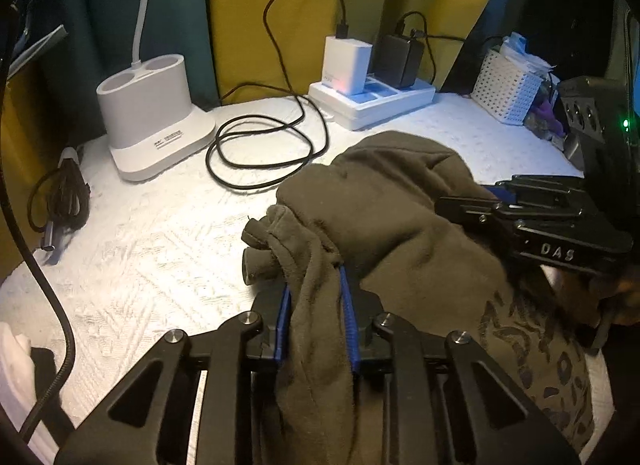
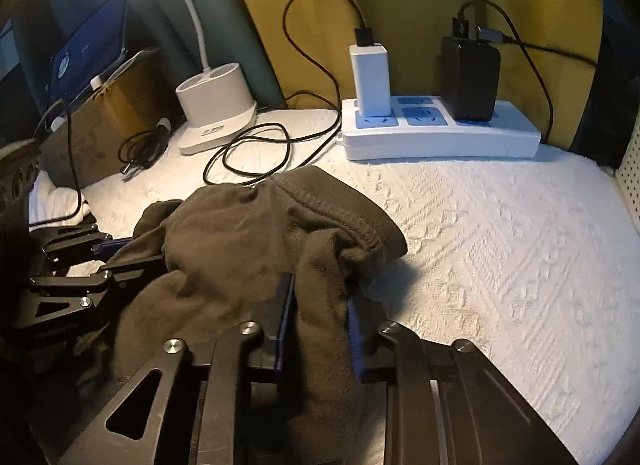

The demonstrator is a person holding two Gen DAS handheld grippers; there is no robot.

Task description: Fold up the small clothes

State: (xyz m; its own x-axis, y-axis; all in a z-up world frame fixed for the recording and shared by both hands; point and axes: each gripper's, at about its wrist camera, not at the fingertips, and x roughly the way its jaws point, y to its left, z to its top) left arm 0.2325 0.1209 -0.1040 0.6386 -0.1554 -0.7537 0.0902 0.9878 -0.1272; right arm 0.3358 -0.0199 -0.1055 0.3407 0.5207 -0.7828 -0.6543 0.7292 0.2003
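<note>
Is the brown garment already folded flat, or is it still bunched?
Bunched: the brown garment hangs crumpled between both tongs, left and right.

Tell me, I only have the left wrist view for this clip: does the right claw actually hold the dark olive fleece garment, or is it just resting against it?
Observer: It holds it. In the right wrist view the right claw is shut on a bunched fold of the dark olive fleece garment.
Reviewer: Which part of the garment is nearest that grip?
Observer: A stitched hem band curls over just beyond the blue pads.
Reviewer: Is the lamp on?
Observer: Yes, the white gooseneck desk lamp has its head lit at the upper left.
Reviewer: Any free sockets on the strip?
Observer: The white power strip shows blue sockets uncovered between the white charger and the black adapter.
</note>
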